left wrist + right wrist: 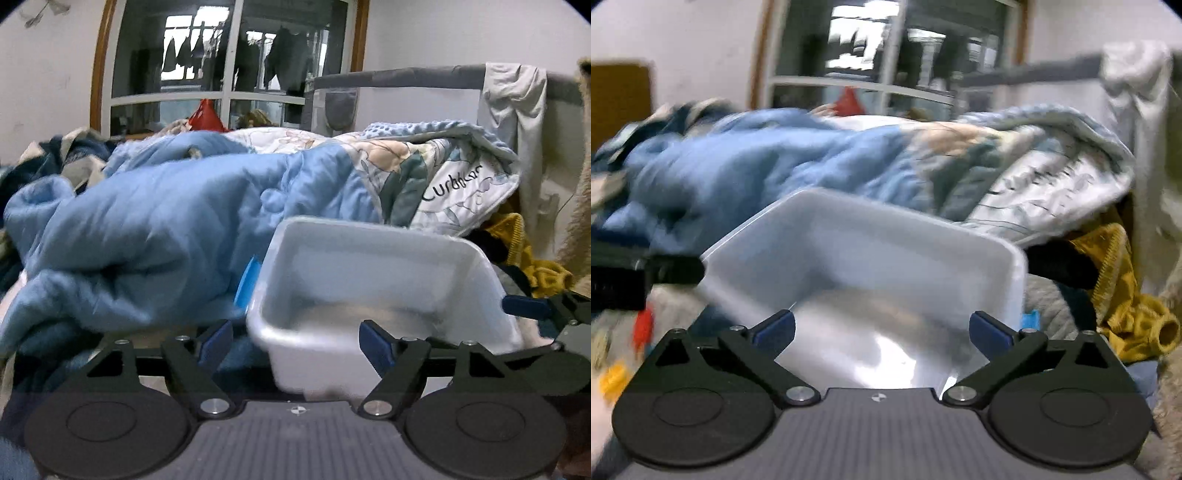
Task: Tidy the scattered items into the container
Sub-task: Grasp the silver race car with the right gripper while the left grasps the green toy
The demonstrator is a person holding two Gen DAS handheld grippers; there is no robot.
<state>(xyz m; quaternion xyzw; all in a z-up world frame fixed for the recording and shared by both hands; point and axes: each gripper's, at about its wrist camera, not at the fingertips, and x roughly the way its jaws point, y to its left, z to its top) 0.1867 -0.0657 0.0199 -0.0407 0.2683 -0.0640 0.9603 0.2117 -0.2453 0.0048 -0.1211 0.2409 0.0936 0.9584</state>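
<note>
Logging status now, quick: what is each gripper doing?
Left gripper: open, holding nothing.
Right gripper: open, holding nothing, white bin ahead.

The patterned quilt (pixel 458 192) bears dark handwritten-style lettering, seemingly "Curbblan", though blurred toward its end.

Landmark: container (pixel 369 266), resting on the bed. Quilt (pixel 147 229) heaped left of container and behind it. Printed blanket (pixel 454 199) behind container, toward its right. Knitted garment (pixel 524 251) right of container. Window (pixel 229 55) far behind container, beyond the bedding. Padded rail (pixel 406 75) behind container, right of window, with a cloth (pixel 517 110) draped over it.
</note>
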